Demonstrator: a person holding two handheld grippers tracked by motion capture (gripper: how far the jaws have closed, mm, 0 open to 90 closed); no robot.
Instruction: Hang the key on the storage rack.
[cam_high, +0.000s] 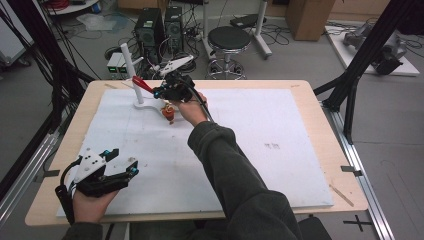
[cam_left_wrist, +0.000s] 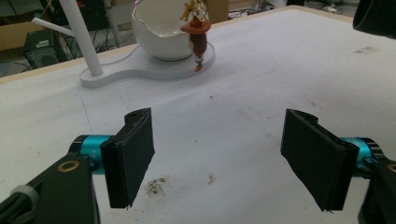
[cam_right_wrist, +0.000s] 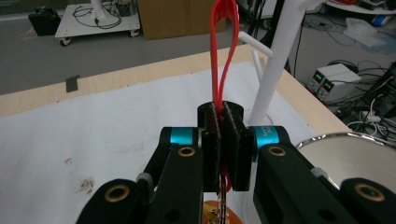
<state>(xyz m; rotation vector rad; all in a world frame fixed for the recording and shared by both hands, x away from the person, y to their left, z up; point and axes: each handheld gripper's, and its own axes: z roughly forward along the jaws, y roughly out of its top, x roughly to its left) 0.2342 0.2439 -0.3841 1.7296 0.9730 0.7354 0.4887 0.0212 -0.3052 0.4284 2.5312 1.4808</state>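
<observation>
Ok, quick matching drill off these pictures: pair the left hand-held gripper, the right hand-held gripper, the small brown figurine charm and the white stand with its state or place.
Column one:
1. left hand-held gripper
2. right hand-held gripper
3. small brown figurine charm
4. white stand with an upright post and a bowl

Column two:
A. hangs beside the white bowl, below the right hand-held gripper
B. jaws wide apart, holding nothing
C. sits at the far left of the white mat
D. jaws clamped on a red plastic loop

Pairs: 1-B, 2-D, 3-A, 4-C
</observation>
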